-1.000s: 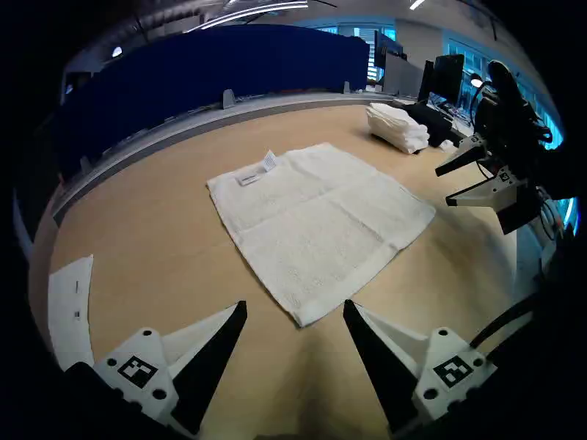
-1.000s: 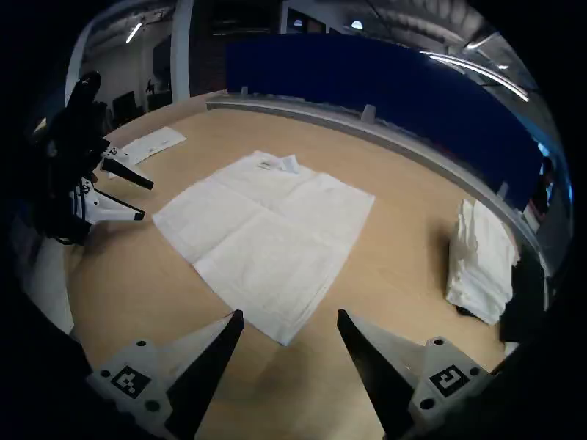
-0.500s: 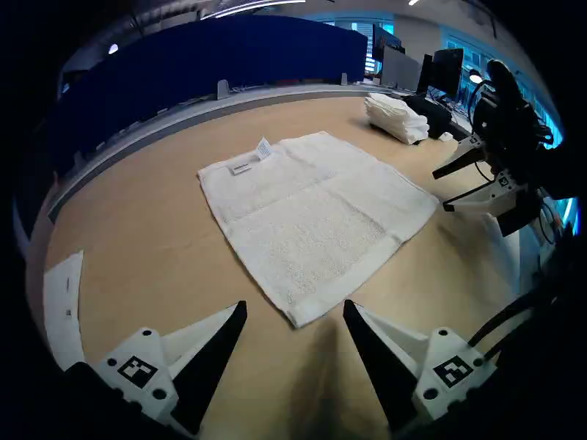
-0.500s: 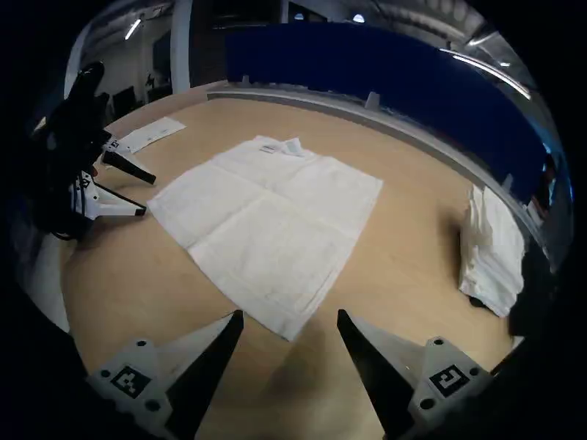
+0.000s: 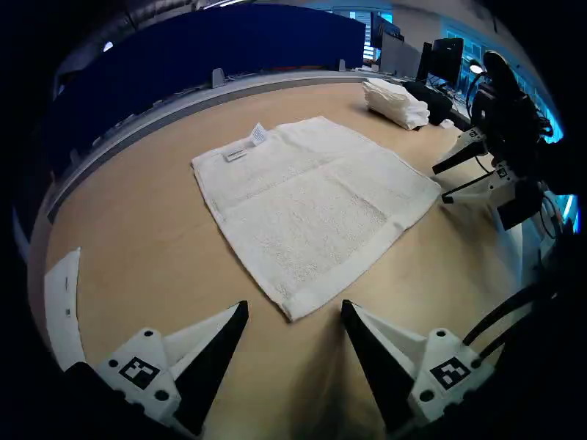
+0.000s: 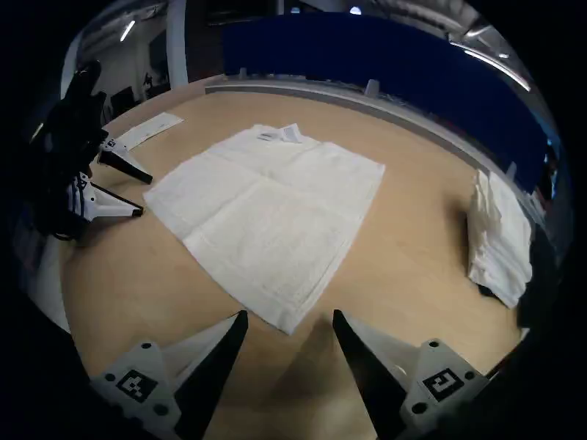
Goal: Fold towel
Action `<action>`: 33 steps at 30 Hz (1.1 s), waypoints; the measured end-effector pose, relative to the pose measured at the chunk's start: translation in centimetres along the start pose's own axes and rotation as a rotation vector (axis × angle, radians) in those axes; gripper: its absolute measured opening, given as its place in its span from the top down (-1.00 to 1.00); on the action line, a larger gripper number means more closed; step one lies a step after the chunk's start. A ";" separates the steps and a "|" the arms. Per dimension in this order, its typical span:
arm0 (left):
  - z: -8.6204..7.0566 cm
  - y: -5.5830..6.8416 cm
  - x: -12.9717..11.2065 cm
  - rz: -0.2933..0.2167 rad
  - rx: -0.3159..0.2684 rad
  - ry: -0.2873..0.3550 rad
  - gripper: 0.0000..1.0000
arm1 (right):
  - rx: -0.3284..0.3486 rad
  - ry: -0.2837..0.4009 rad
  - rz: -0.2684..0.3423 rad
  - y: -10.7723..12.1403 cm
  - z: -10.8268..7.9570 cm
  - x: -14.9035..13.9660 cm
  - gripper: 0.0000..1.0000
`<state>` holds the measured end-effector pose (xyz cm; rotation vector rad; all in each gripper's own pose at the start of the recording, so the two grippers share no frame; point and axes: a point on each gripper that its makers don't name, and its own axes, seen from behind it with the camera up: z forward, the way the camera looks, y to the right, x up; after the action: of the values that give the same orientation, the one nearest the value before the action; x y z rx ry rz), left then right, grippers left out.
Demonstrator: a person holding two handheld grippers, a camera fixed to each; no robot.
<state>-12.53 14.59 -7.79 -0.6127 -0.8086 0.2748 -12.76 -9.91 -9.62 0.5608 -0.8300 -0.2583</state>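
1. The towel [image 5: 315, 205] is white terry cloth, nubby in the middle with a smoother woven band along its edges. It lies spread flat as a single rectangle on the pale wood-grain bench [image 5: 147, 220], with faint crease lines crossing it.
2. A small white label [image 5: 257, 134] stands up at the towel's far edge, ahead of my left gripper.
3. My left gripper [image 5: 293, 306] has white fingers with black inner faces that taper to points. It is spread wide and holds nothing. The towel's near corner lies just ahead of the tips, centred in the gap, and neither finger touches it.
4. My right gripper [image 6: 288, 315] is also spread wide and empty. In the right gripper view another towel corner points into its gap, just in front of the fingertips and apart from them.
5. In the left gripper view I see the right gripper off to the right, near the towel's right-hand corner, with its fingers parted.
6. A stack of folded white towels [image 5: 396, 103] sits far ahead and to the right of my left gripper, well apart from the spread towel.
7. A dark blue partition [image 5: 198, 51] runs along the bench's far edge. A flat white sheet [image 5: 62, 308] lies to the left of my left gripper.
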 end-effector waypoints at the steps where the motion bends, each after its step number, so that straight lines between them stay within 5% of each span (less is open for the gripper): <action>1: 0.0 0.0 0.0 0.000 0.003 -0.003 -0.76 | 0.001 0.000 0.002 0.0 0.1 0.0 -0.68; 13: -0.2 0.1 -0.1 -0.005 0.016 -0.023 -0.33 | 0.021 -0.002 0.046 -0.3 0.5 -0.2 -0.37; 27: -0.3 0.7 -0.1 -0.001 0.017 -0.039 -0.03 | -0.007 0.000 0.036 0.2 0.6 -0.3 0.38; 33: -0.2 0.9 -0.1 0.006 0.017 -0.045 0.32 | -0.004 -0.009 0.034 0.2 0.4 -0.4 0.58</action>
<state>-12.47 15.15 -8.52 -0.5948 -0.8468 0.3018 -13.38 -9.75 -9.57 0.5418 -0.8469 -0.2309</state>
